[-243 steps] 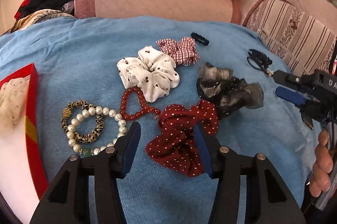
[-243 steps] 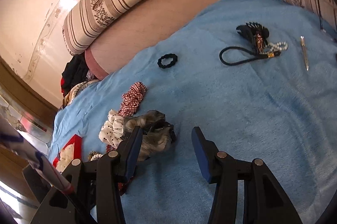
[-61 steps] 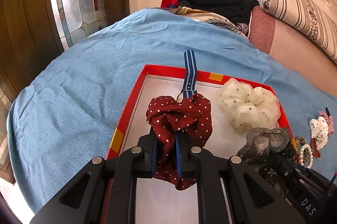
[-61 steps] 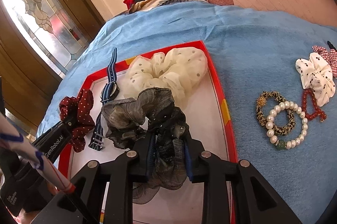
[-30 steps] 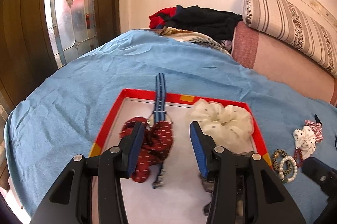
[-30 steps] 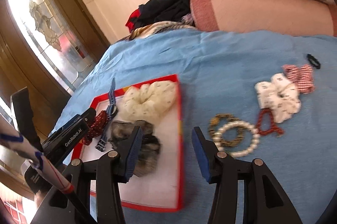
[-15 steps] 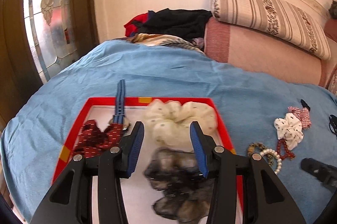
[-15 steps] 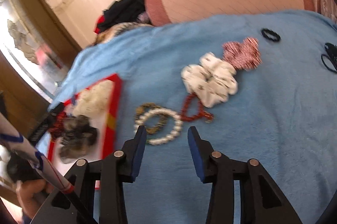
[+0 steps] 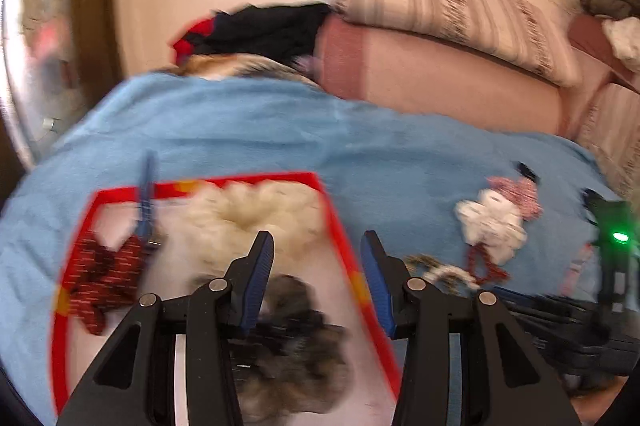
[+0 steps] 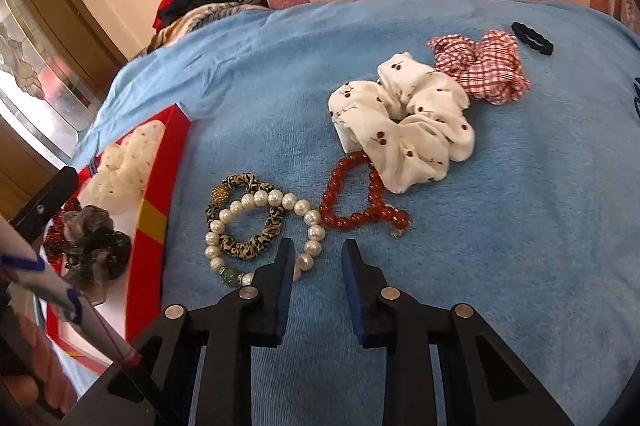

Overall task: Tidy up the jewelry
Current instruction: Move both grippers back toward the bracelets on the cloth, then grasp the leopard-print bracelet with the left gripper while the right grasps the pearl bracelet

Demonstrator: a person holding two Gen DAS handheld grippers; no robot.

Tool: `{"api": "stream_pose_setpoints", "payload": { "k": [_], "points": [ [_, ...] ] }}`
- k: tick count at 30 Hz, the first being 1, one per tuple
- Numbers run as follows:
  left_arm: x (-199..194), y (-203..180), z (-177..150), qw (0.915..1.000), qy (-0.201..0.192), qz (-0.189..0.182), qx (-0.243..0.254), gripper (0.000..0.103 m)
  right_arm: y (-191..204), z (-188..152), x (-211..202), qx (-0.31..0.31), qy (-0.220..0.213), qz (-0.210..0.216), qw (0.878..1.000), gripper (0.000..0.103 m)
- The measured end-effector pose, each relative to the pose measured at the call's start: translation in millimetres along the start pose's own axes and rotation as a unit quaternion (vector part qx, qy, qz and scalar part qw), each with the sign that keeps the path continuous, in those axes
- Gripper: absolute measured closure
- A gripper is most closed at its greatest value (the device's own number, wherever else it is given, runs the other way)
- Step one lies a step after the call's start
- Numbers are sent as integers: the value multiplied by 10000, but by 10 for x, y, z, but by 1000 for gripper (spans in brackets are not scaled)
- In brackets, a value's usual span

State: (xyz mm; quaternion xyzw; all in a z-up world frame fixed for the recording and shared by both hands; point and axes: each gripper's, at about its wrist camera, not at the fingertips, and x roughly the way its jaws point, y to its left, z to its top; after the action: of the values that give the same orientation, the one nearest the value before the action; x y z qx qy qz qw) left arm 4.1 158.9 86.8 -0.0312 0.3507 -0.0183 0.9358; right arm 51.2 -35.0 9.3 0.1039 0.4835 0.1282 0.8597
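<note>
The red tray [image 9: 340, 238] lies on the blue cloth and holds a cream scrunchie [image 9: 256, 214], a red dotted scrunchie [image 9: 100, 278], a grey-black scrunchie [image 9: 296, 354] and a blue striped band [image 9: 146, 194]. My left gripper [image 9: 316, 278] is open and empty above the tray's right edge. My right gripper [image 10: 316, 266] is open and empty just in front of the pearl bracelet [image 10: 264, 202], the leopard bracelet [image 10: 240, 246] and the red bead bracelet [image 10: 360, 214]. A cherry-print scrunchie [image 10: 404, 130] and a red checked scrunchie [image 10: 484, 66] lie beyond.
A small black hair tie [image 10: 532, 38] lies at the far right of the blue cloth [image 10: 520, 266]. Pink and striped cushions [image 9: 440, 6] and a heap of dark clothes [image 9: 260, 30] line the back. The tray [image 10: 160, 186] shows at left in the right wrist view.
Both grippers have let go of their scrunchies in the tray and opened. The right gripper swung right over the bracelets; the left is turning right, its view blurred.
</note>
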Motion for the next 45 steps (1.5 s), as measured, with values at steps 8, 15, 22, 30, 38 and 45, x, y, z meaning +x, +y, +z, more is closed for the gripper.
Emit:
{"api": "stream_pose_setpoints", "payload": {
  "k": [8,15,22,30,38,45],
  "points": [
    [406,-364,90,9942,830,-646,211,59,201,0,31,-862,68,-872,9924,92],
    [723,-593,-3,9855,1420,-784,494,59,-135,-81,-164,-717,215,-1010,9921,93],
    [863,-952,-170,9707,1823,-1299,877,74,-531,-173,-401,-191,310,-807,9961,93],
    [860,-1240,-291,9562,1956,-1751,1293,86,-714,-201,-456,22,308,-649,9974,93],
    [948,-1372,-333,9539,1944,-1657,1573,86,-716,-189,-427,4,323,-614,9976,93],
    [904,-1418,-341,9597,1830,-1101,1826,90,-788,-172,-493,-49,237,-1155,9930,93]
  ]
}}
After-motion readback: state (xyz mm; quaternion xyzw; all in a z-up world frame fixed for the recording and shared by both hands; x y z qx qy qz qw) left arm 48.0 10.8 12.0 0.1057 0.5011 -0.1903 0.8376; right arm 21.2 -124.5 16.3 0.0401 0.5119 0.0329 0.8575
